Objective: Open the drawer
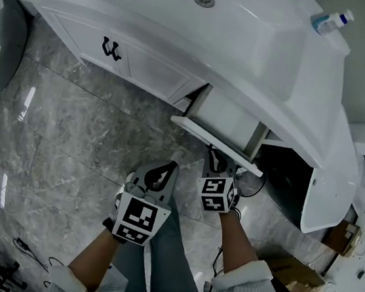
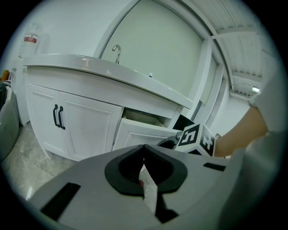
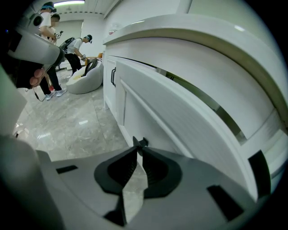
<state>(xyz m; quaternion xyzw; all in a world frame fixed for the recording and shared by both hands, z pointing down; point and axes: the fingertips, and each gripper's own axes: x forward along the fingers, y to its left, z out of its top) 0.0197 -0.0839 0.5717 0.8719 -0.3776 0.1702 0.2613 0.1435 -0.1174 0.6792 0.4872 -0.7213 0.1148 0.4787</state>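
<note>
Drawer (image 1: 210, 135) stands partly out; my right tongs (image 3: 140, 147) pinch its handle (image 3: 140, 141), left tongs (image 2: 144, 146) closed and empty; more pulling looks needed.

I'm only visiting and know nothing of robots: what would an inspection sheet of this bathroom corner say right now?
Surface: grey marble floor; white vanity with a sink.
Job's things: drawer partly pulled out under the counter.
Clutter: bottle on the counter; cardboard box on the floor.
Grippers: left gripper shut, empty, off the vanity; right gripper seemingly closed on a small black handle at the drawer front.
Cables: black cables on the floor.
Surroundings: people beside a beanbag.
</note>
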